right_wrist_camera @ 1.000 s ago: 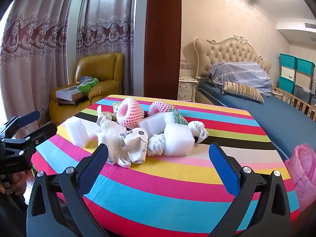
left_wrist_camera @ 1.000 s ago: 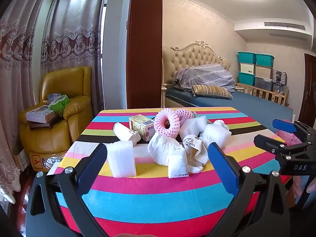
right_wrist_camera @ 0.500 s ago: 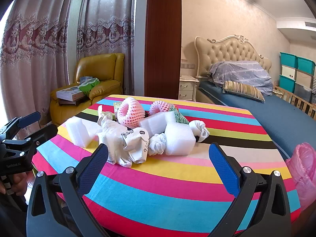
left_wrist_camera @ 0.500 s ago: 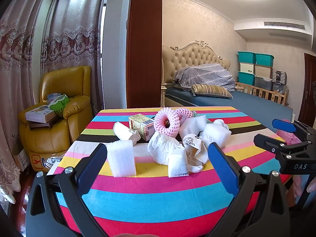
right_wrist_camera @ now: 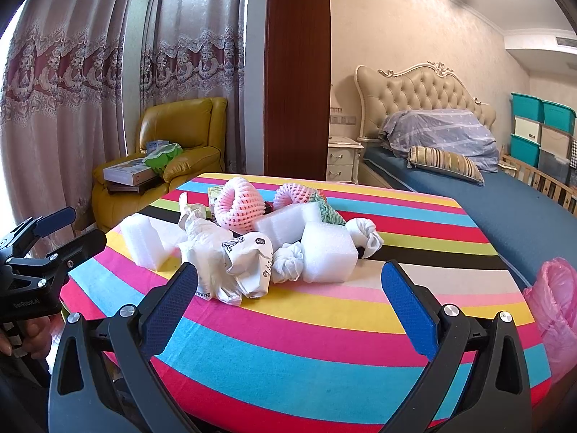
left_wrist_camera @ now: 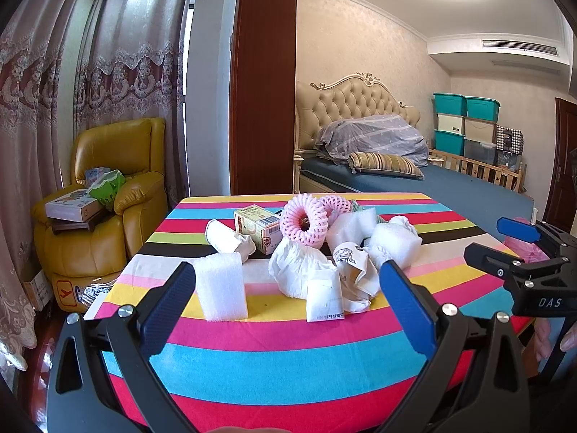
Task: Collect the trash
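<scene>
Trash sits heaped toward the far middle of my striped counter [left_wrist_camera: 288, 361]: a pink bag [right_wrist_camera: 555, 299] hangs open at the counter's right edge, and I cannot see anything inside it. My left gripper [left_wrist_camera: 286, 303] hovers short of the near edge, its fingers [left_wrist_camera: 169, 306] spread wide with nothing between them; my right gripper [right_wrist_camera: 288, 301] does the same from the right side, fingers [right_wrist_camera: 407, 310] apart and empty. Nearest my left fingers stands a white foam block [left_wrist_camera: 220, 287], upright near the counter's left edge. Beside it a small white packet [left_wrist_camera: 324, 299] leans on crumpled white paper [left_wrist_camera: 295, 269], with Korean print along its bottom that I cannot read fully. A crushed paper cup [right_wrist_camera: 249, 267] carries a dark round logo. Behind lie a yellow carton [left_wrist_camera: 258, 227] with a barcode, two pink foam nets [left_wrist_camera: 304, 222], and another foam block [right_wrist_camera: 328, 258]. My right gripper's body reads "DAS"; my left's reads "GenRobot.AI".
</scene>
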### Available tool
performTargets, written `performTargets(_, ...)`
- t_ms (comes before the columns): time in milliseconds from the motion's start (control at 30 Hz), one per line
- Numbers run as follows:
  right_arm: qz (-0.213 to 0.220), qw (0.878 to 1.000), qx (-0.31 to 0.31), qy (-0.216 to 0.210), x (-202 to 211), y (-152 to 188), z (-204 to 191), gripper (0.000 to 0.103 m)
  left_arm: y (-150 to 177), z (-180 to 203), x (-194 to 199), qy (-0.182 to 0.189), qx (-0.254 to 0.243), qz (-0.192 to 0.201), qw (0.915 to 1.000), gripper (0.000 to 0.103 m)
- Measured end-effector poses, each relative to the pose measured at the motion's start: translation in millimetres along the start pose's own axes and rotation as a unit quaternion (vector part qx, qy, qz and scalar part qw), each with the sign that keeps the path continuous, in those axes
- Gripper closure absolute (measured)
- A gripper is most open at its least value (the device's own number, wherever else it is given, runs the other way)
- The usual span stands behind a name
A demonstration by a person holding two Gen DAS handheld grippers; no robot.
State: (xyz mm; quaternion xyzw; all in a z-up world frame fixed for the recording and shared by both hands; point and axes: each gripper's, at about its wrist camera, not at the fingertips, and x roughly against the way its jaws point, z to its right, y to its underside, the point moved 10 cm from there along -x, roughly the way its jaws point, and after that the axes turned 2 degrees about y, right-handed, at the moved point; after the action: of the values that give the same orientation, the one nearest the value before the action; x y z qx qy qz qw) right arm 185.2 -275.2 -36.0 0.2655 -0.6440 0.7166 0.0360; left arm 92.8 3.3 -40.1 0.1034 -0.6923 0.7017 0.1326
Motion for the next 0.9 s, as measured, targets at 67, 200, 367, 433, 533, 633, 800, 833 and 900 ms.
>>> performTargets(67, 0.000, 1.000, -0.001, -0.003, -0.9, 1.5, -2.5, 0.007, 1.1, 0.3, -0.3, 0.000, 0.000, -0.001, 1.0000, 0.004)
performTargets(200, -0.001, 1.000, -0.002, -0.004, -0.6, 2.1, -3.3, 0.007, 1.5, 0.1, -1.4, 0.000, 0.002, -0.003, 1.0000, 0.004)
performTargets(367, -0.001, 1.000, -0.002, -0.004, -0.9, 2.1, -2.7, 0.007, 2.1, 0.3, -1.8, 0.001, 0.001, -0.003, 1.0000, 0.004)
performTargets(433, -0.001, 1.000, -0.002, -0.003, -1.0, 2.3, -2.8, 0.007, 1.9, -0.2, -1.8, 0.001, 0.002, -0.003, 1.0000, 0.004)
performTargets(533, -0.001, 1.000, -0.003, -0.004, 0.0, 3.0, -3.5, 0.007, 2.0, 0.0, -2.6, 0.001, 0.002, -0.004, 1.0000, 0.004)
performTargets(633, -0.001, 1.000, -0.003, -0.004, 0.5, 3.3, -4.4, 0.007, 2.0, 0.1, -2.7, 0.001, 0.002, -0.004, 1.0000, 0.004)
performTargets(800, -0.001, 1.000, -0.005, -0.005, 0.2, 3.2, -3.9, 0.007, 2.5, 0.1, -2.9, 0.001, 0.002, -0.004, 1.0000, 0.004)
performTargets(833, -0.002, 1.000, -0.005, -0.004, 0.1, 3.3, -4.1, 0.007, 2.0, 0.1, -2.9, 0.001, 0.002, -0.004, 1.0000, 0.004)
performTargets(900, -0.002, 1.000, -0.005, -0.004, -0.2, 3.1, -3.0, 0.007, 2.6, 0.1, -3.0, 0.001, 0.002, -0.004, 1.0000, 0.004)
